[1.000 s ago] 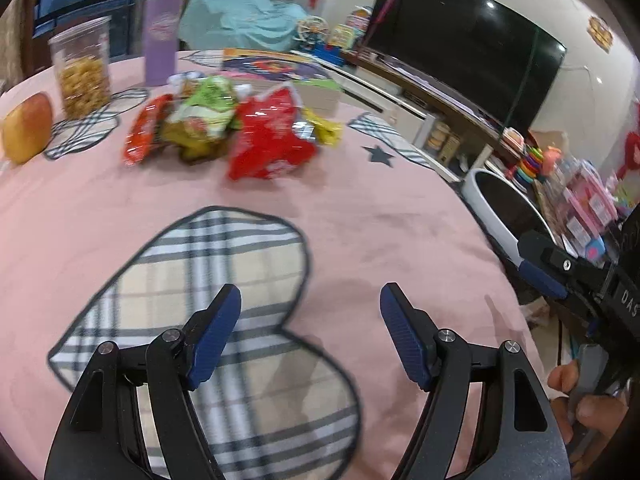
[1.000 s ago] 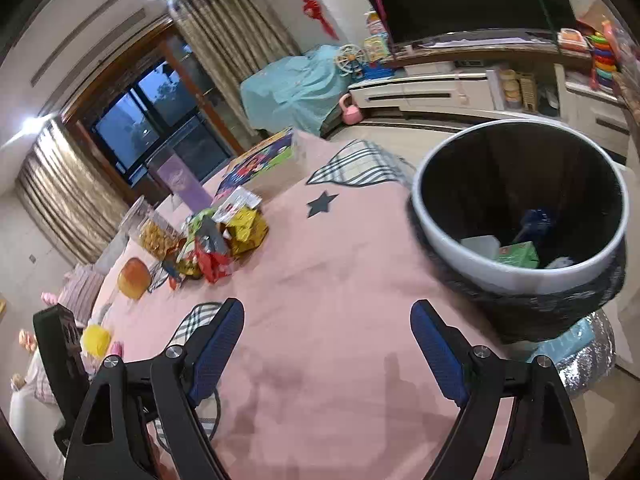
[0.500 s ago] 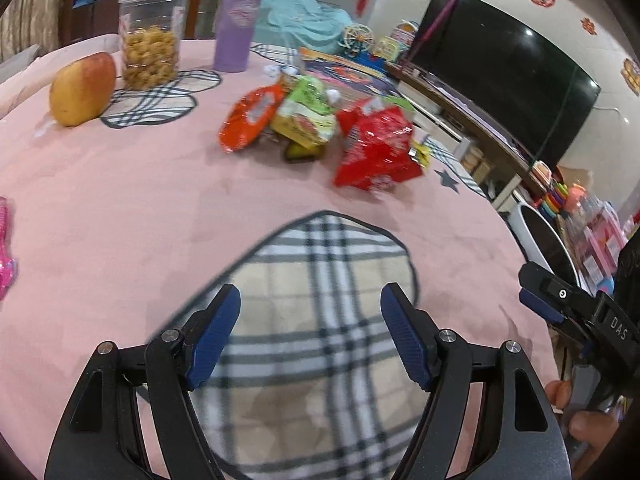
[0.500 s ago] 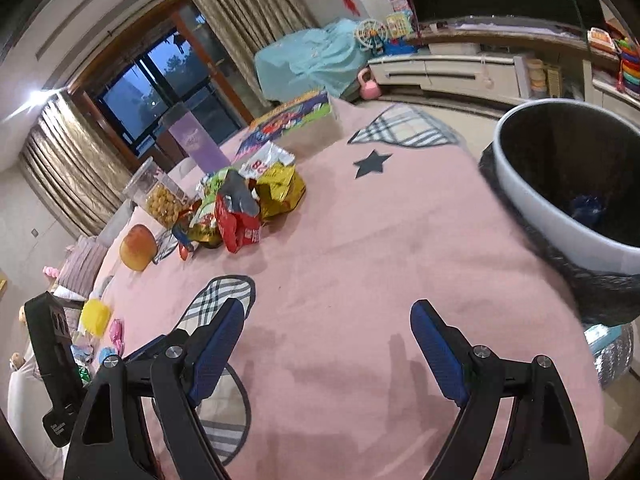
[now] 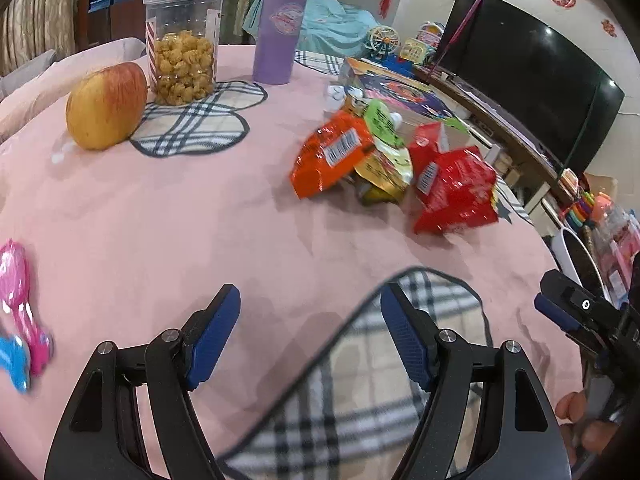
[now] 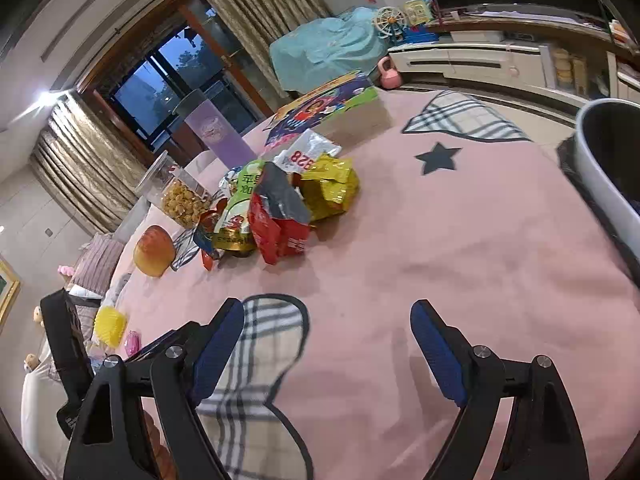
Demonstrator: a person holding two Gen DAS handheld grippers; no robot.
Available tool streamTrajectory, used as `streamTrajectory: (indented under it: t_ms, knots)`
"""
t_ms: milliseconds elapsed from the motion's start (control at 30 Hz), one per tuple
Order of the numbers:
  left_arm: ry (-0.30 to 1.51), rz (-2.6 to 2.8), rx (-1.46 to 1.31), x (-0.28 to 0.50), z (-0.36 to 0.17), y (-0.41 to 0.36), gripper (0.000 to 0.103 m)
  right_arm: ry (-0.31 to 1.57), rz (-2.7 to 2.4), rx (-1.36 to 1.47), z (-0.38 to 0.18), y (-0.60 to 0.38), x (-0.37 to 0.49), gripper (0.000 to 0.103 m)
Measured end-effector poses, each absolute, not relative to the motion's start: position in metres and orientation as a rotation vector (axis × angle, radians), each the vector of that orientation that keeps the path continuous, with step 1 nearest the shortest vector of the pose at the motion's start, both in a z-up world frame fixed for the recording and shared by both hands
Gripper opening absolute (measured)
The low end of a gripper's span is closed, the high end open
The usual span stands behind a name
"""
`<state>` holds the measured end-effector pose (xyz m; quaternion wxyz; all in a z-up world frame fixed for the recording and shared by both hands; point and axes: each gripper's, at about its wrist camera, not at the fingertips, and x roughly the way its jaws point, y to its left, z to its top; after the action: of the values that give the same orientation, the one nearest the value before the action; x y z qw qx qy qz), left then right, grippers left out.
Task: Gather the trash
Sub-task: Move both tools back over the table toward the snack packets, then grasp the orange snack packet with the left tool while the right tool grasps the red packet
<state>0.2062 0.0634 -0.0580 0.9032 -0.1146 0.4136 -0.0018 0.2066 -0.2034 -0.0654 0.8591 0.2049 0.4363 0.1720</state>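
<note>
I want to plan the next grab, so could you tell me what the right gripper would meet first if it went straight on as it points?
Probably the red bag at the near edge of the wrapper pile. The right gripper is open, with only bare pink cloth before it, though depth is hard to judge.

A big black TV [image 5: 532,76] hangs on a white wall over a long low cabinet [image 6: 480,66]. Striped curtains [image 6: 256,16] frame a dark window [image 6: 160,88]. A blue cloth [image 6: 324,54] covers a seat, and a ceiling light [image 6: 44,98] glows
</note>
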Motion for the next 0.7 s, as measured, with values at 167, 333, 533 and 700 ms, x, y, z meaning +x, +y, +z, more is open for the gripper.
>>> streamTrajectory:
  t_ms: [167, 333, 533, 700]
  knots:
    - [0.846, -0.01, -0.202, 0.226, -0.056, 0.068, 0.074, 0.917, 0.372, 0.446, -0.067, -0.192, 0.222, 0.087]
    - [0.842, -0.032, -0.148, 0.25, -0.057, 0.067, 0.074, 0.915, 0.374, 0.464, -0.069, -0.184, 0.237, 0.087]
    - [0.827, -0.072, -0.137, 0.273, -0.057, 0.073, 0.074, 0.931, 0.38, 0.49, -0.077, -0.172, 0.256, 0.086]
    - [0.811, -0.12, -0.149, 0.288, -0.058, 0.075, 0.074, 0.942, 0.38, 0.515, -0.085, -0.165, 0.267, 0.086]
